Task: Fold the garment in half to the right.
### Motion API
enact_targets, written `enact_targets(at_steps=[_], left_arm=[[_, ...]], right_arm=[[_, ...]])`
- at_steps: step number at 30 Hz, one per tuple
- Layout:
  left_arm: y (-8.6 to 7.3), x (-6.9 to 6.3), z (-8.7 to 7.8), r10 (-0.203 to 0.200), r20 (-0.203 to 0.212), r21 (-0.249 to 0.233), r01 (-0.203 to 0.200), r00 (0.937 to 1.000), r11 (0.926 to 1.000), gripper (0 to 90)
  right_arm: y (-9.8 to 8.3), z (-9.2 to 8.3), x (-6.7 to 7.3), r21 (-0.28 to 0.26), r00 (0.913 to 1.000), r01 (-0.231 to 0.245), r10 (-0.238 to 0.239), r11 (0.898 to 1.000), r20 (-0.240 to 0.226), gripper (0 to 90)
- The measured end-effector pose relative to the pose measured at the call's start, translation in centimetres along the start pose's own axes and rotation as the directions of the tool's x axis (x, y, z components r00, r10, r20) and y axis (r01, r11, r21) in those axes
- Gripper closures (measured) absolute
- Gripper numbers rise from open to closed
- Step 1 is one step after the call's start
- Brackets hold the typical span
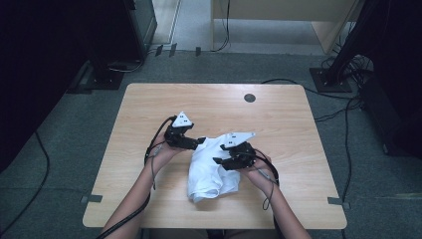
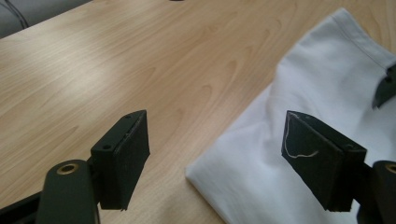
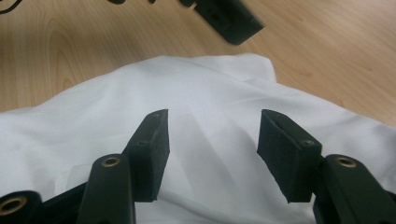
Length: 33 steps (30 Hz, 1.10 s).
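Currently the left gripper point(image 1: 198, 142) is standing open, its two black pads point(image 2: 122, 156) spread wide with bare wood and one folded corner of the white cloth point(image 1: 213, 169) lying below the gap; nothing is caught between them. It is hovering at the cloth's upper left edge, seemingly just clear of the fabric, though the high view is too small to be sure. The right gripper point(image 1: 219, 162) is also parted, about halfway, and its pads point(image 3: 150, 154) are hanging over the cloth's smooth top layer without pinching any of it. This gripper is sitting over the cloth's right side, with the person's hand behind it. In the right gripper view, a jaw of the left gripper point(image 3: 227, 19) is showing beyond the cloth's far edge. The white cloth is lying folded into a rough bundle near the middle of the wooden counter point(image 1: 149, 199), slightly toward the person, between the two grippers. A dark round hole point(image 1: 249, 97) is sitting near the counter's far edge, well apart from the cloth.
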<state>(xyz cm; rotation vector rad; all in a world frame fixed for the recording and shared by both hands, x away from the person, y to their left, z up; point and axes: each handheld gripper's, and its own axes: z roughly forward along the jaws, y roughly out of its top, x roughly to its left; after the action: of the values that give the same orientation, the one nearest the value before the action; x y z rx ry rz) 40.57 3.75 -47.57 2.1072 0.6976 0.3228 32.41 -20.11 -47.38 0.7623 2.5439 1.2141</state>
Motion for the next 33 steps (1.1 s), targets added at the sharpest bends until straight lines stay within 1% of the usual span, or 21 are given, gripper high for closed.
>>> enact_targets(at_steps=[1, 3, 4, 5, 6, 7, 8, 12, 14, 19, 21, 24, 26, 28, 29, 33], left_arm=[[0.0, 0.1, 0.3, 0.001, -0.009, 0.011, 0.0, 1.0, 0.9999, 23.3], [-0.2, 0.0, 1.1, 0.033, -0.045, 0.05, -0.031, 0.9984, 0.9983, 23.3], [-0.4, 0.0, 1.5, 0.036, -0.058, 0.066, -0.033, 0.9976, 0.9973, 23.3], [-0.6, 0.1, 1.8, 0.031, -0.059, 0.068, -0.027, 0.9978, 0.9973, 23.3], [-1.0, 0.1, 2.3, 0.03, -0.062, 0.081, -0.025, 0.9976, 0.9964, 23.3], [-1.3, 0.1, 2.5, 0.042, -0.072, 0.097, -0.035, 0.9965, 0.9947, 23.3], [-1.5, 0.1, 2.8, 0.046, -0.078, 0.106, -0.038, 0.9959, 0.9936, 23.3], [-2.1, 0.4, 3.2, 0.019, -0.076, 0.104, -0.011, 0.9969, 0.9945, 23.3], [-2.2, 0.5, 3.3, 0.014, -0.079, 0.1, -0.006, 0.9968, 0.995, 23.2], [-2.3, 1.0, 3.4, 0.007, -0.079, 0.098, 0.001, 0.9968, 0.9952, 23.2], [-2.4, 1.2, 3.5, -0.001, -0.078, 0.093, 0.008, 0.997, 0.9957, 23.1], [-2.5, 1.2, 3.5, -0.01, -0.078, 0.088, 0.017, 0.9969, 0.996, 23.1], [-2.4, 1.1, 3.4, -0.02, -0.075, 0.081, 0.026, 0.997, 0.9964, 23.2], [-2.1, 0.9, 3.1, -0.02, -0.074, 0.071, 0.025, 0.9971, 0.9972, 23.2], [-1.9, 0.9, 3.0, -0.016, -0.074, 0.067, 0.021, 0.9971, 0.9976, 23.2], [-1.1, 0.8, 2.7, -0.015, -0.083, 0.042, 0.019, 0.9965, 0.9989, 23.2]], right_arm=[[0.0, 0.2, 0.0, 0.007, 1.0, -0.002, 0.002, 1.0, -0.005, 44.4], [-0.2, 0.5, -0.1, 0.023, 0.9999, -0.004, 0.004, 1.0, -0.012, 44.4], [-0.3, 0.6, -0.1, 0.031, 0.9999, -0.002, 0.003, 1.0, -0.016, 44.3], [-0.6, 0.7, -0.2, 0.044, 0.9998, -0.001, 0.002, 0.999, -0.018, 44.3], [-1.1, 0.8, -0.2, 0.066, 0.9998, 0.006, -0.004, 0.998, -0.022, 44.3], [-1.4, 0.8, -0.2, 0.072, 0.9996, 0.016, -0.015, 0.997, -0.025, 44.3], [-1.7, 0.8, -0.2, 0.088, 0.9996, 0.016, -0.014, 0.996, -0.024, 44.4], [-3.0, 0.7, -0.3, 0.116, 0.9993, 0.014, -0.01, 0.993, -0.035, 44.3], [-3.5, 0.7, -0.3, 0.129, 0.9991, 0.016, -0.01, 0.991, -0.041, 44.3], [-4.5, 0.6, -0.4, 0.127, 0.9984, -0.005, 0.012, 0.992, -0.054, 44.4], [-4.9, 0.5, -0.5, 0.123, 0.9982, -0.006, 0.013, 0.992, -0.058, 45.6], [-5.4, 0.2, -0.6, 0.104, 0.9974, -0.01, 0.017, 0.994, -0.07, 46.5], [-5.6, 0.0, -0.8, 0.102, 0.9973, -0.01, 0.018, 0.995, -0.072, 46.3], [-5.4, -0.2, -0.8, 0.105, 0.9975, -0.009, 0.016, 0.994, -0.068, 44.2], [-5.3, -0.3, -0.8, 0.098, 0.9981, 0.001, 0.005, 0.995, -0.062, 43.9], [-4.3, -0.2, -1.0, 0.042, 0.9992, -0.003, 0.005, 0.999, -0.039, 42.8]])
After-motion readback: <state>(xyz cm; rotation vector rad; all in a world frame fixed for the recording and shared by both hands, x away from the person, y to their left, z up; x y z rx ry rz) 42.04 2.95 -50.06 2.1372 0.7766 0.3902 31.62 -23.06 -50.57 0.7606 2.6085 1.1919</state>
